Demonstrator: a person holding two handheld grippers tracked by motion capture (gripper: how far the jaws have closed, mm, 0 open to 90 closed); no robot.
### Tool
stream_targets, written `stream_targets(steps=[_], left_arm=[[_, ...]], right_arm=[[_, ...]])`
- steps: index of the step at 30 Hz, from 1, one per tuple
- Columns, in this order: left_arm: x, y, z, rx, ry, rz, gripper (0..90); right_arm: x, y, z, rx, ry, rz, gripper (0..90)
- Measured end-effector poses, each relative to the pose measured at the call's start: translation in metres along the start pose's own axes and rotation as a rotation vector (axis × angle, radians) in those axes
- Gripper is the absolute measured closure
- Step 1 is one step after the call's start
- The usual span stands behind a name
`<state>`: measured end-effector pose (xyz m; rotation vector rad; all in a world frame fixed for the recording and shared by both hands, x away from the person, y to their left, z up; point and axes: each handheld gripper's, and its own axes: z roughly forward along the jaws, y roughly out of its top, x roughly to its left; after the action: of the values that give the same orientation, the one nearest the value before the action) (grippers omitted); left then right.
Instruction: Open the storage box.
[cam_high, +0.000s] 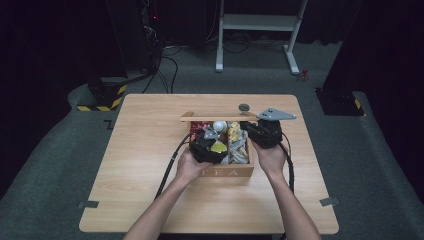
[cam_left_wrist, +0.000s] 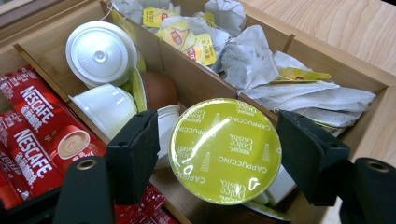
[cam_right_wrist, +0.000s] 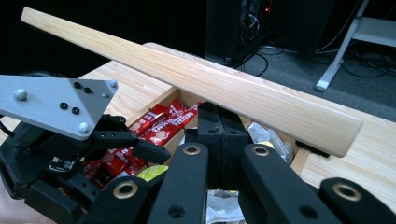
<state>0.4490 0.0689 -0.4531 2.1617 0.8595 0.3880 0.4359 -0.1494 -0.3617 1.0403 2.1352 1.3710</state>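
A: What sits at the centre of it?

B: A round coffee capsule with a shiny yellow-green foil top printed "Cappuccino" (cam_left_wrist: 225, 150). It lies in the middle compartment of an open wooden tea box (cam_high: 227, 172) with "TEA" on its front wall, on a light wooden table (cam_high: 150, 150).

A: Is the left gripper (cam_left_wrist: 219, 156) on it?

B: Its two black jaws stand apart, one on each side of the capsule. I cannot tell whether either pad touches the rim.

A: What lies around the capsule?

B: White plastic capsules (cam_left_wrist: 100, 52) and a brown one (cam_left_wrist: 159, 89) share that compartment. Red Nescafe stick sachets (cam_left_wrist: 44, 135) fill the next one on one side. On the other side are paper tea bags with yellow tags (cam_left_wrist: 261, 65).

A: And the right gripper (cam_right_wrist: 223, 122)?

B: Its jaws are pressed together, with nothing visible between them. They point into the box just under the raised pale wooden lid (cam_right_wrist: 187, 79). In the high view it sits at the box's right end, near the hinged lid.
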Motion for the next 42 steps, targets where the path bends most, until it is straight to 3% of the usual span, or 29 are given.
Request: stream_targets(steps=[4, 13, 17, 24, 29, 33, 42], left_arm=[[-0.001, 0.000, 0.000, 0.005, -0.008, 0.011, 37.4], [0.000, 0.000, -0.001, 0.000, -0.014, 0.007, 38.1], [0.002, 0.000, -0.005, -0.023, -0.028, -0.008, 38.2], [0.002, 0.001, -0.013, -0.052, -0.037, -0.001, 38.3], [0.000, -0.001, -0.018, -0.071, -0.032, 0.003, 38.3], [0.002, -0.002, -0.028, -0.101, -0.006, 0.013, 38.4], [0.004, -0.004, -0.043, -0.135, -0.026, 0.004, 38.5]], right_arm=[[0.000, 0.000, 0.000, 0.001, 0.000, -0.001, 90.0], [0.001, 0.000, 0.001, 0.003, -0.001, 0.004, 89.9], [0.001, 0.000, 0.001, 0.002, -0.001, 0.007, 90.0], [0.001, -0.001, 0.002, 0.001, 0.002, 0.006, 89.9], [0.001, -0.001, 0.002, 0.004, 0.003, 0.010, 89.9], [0.001, -0.001, 0.003, 0.004, 0.004, 0.008, 90.0], [0.001, -0.003, 0.004, 0.005, 0.009, 0.015, 89.9]])
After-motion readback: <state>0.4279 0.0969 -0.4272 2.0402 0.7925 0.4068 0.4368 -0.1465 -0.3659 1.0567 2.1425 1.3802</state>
